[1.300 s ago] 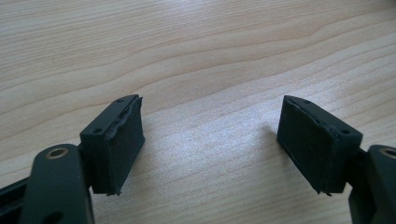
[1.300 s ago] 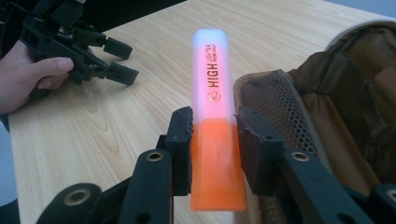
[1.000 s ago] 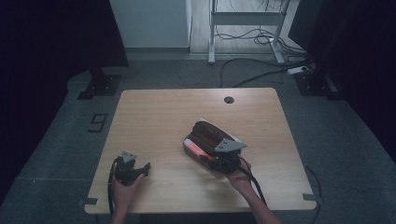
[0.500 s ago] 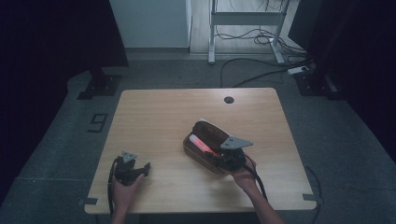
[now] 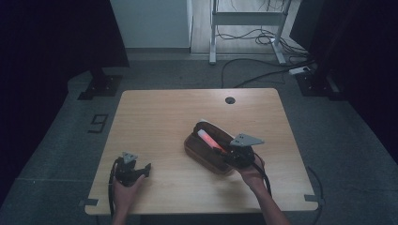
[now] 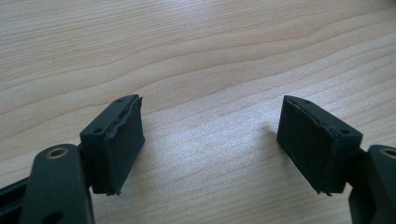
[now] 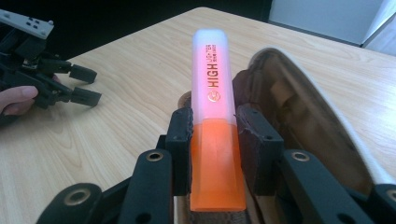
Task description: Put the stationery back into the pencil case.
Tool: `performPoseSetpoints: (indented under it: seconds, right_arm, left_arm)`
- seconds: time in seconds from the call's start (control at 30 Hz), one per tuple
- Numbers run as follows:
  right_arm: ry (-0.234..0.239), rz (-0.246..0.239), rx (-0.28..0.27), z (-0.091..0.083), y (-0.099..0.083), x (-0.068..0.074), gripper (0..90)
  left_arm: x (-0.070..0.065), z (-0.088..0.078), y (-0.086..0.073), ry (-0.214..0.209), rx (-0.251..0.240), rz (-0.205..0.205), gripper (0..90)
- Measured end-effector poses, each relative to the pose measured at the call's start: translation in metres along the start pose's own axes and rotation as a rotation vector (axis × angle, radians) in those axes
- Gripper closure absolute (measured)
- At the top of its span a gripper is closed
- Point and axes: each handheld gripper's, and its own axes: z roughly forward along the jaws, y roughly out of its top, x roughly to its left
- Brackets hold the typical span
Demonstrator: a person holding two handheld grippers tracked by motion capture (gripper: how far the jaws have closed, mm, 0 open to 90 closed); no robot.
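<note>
Your right claw [image 7: 212, 140] is clamped on the orange highlighter [image 7: 215, 116], whose long axis runs straight ahead of it, just above and along the open brown pencil case [image 7: 299, 116] on the worktop [image 5: 164, 117]. Your left claw [image 6: 212, 140] stands wide and holds nothing, well apart at the near left corner.

Your desk [image 5: 159, 122] is a pale wood top with rounded corners and fine grain running across it. Near its far edge you have a small dark round cable hole [image 5: 229, 100]. Directly on the desk, right of the middle, lies an open brown pencil case [image 5: 206, 152], set at a slant. The desk itself stands on a grey carpeted floor [image 5: 56, 140].
</note>
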Motion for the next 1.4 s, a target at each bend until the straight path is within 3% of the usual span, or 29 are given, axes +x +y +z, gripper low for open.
performPoseSetpoints:
  seconds: [0.63,1.0,1.27,1.4]
  right_arm:
    - [-0.058,0.000,0.005,-0.004,0.000,-0.030,66.1]
    - [-0.074,-0.016,0.018,0.001,-0.002,-0.035,66.1]
    - [-0.114,-0.088,0.057,0.012,-0.007,-0.030,64.9]
    - [-0.118,-0.104,0.074,0.016,-0.010,-0.026,58.8]
  left_arm:
    - [0.000,0.000,0.000,0.000,-0.001,-0.001,22.5]
    - [0.000,0.000,0.000,0.000,-0.001,0.000,22.5]
    - [0.000,0.000,0.000,0.000,0.000,0.000,22.5]
    - [0.000,0.000,0.000,0.000,-0.001,0.000,22.5]
